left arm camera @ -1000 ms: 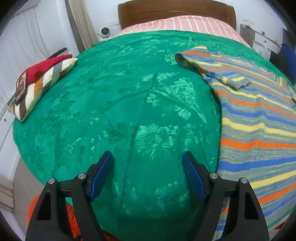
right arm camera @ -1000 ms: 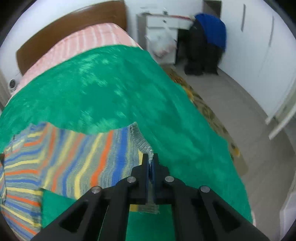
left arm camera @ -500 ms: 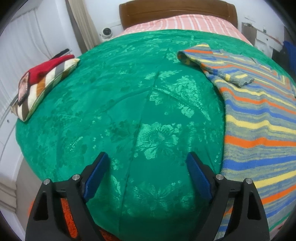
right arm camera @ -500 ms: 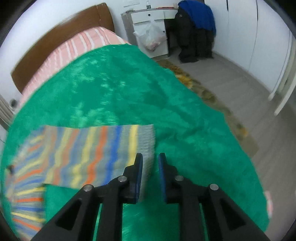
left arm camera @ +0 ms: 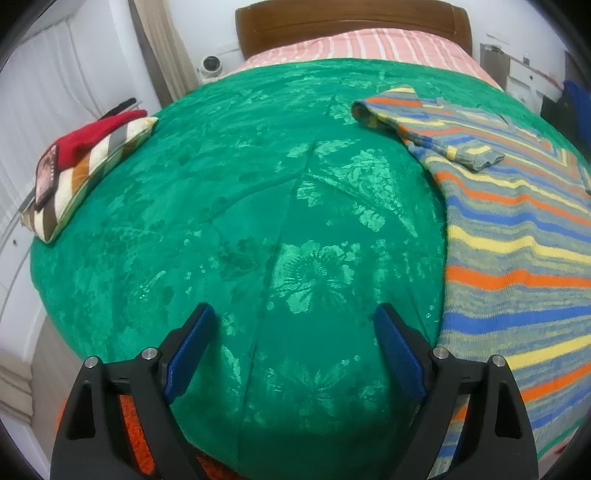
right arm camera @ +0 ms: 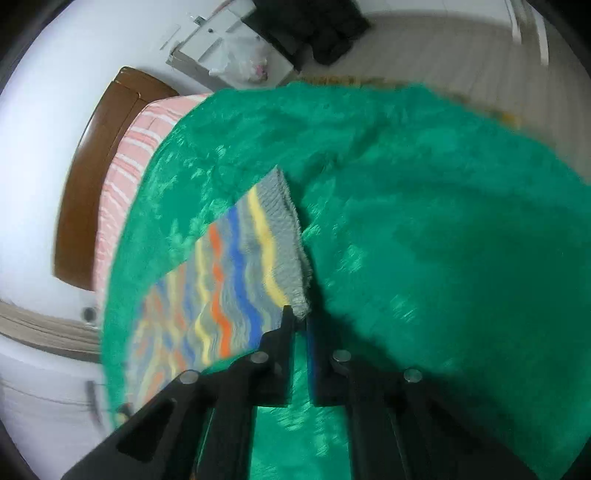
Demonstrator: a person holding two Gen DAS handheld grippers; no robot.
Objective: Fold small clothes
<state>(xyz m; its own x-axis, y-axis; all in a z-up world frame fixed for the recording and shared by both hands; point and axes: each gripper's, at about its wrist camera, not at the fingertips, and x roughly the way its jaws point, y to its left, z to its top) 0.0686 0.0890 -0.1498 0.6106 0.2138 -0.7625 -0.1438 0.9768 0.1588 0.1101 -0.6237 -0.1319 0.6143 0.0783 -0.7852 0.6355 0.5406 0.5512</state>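
A striped knit sweater (left arm camera: 517, 236), in blue, orange, yellow and grey, lies flat on the green bedspread (left arm camera: 258, 221) at the right of the left wrist view, its left sleeve folded in across the chest. My left gripper (left arm camera: 295, 339) is open and empty, low over the bedspread just left of the sweater's hem. In the blurred right wrist view the other sleeve (right arm camera: 236, 266) lies stretched out, its grey cuff (right arm camera: 288, 251) right at the tips of my right gripper (right arm camera: 301, 321). Its jaws stand slightly apart, with the cuff corner at the tip of the left one.
A striped cushion with a red garment on it (left arm camera: 85, 166) lies at the bed's far left edge. The wooden headboard (left arm camera: 351, 26) and pink striped sheet are at the back. A white dresser with a plastic bag (right arm camera: 236, 55) stands beyond the bed.
My right gripper, shut on the sleeve cuff a second ago, has opened a little and rolled to the side. The sleeve now lies stretched out. My left gripper has barely moved.
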